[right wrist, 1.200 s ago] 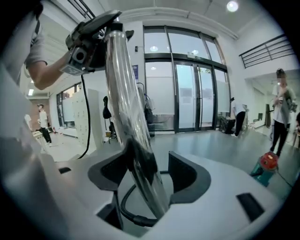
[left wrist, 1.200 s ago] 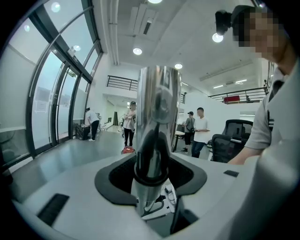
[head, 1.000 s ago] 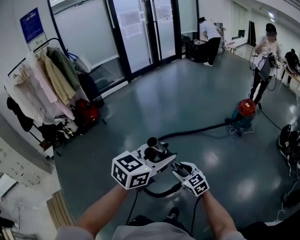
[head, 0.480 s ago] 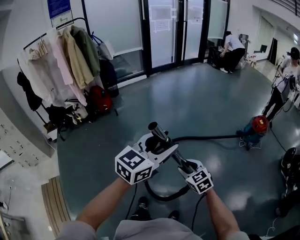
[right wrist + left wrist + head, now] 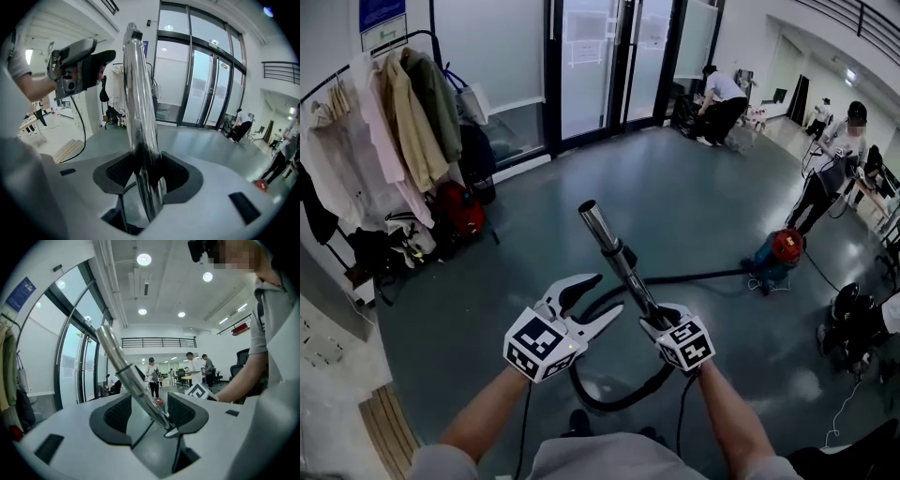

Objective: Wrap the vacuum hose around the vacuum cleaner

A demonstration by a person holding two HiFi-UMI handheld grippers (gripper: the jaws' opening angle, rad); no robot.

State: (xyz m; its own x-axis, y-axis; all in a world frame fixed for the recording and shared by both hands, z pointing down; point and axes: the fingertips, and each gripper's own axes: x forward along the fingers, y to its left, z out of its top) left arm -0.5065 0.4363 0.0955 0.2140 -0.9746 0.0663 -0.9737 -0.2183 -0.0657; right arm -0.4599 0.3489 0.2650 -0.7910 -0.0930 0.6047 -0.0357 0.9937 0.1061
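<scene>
Here, tube (image 5: 605, 239) clamped in right gripper (image 5: 651, 317), raised to carry hose (image 5: 703, 277) toward vacuum (image 5: 773, 255); left gripper (image 5: 607, 292) jaws just opening wide, empty, likely for regrip.

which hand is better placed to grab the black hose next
Left. The right hand-held gripper is shut on the metal wand. The left hand-held gripper has just been opening, its jaws off the wand, so it is likely free to gather the hose.
</scene>
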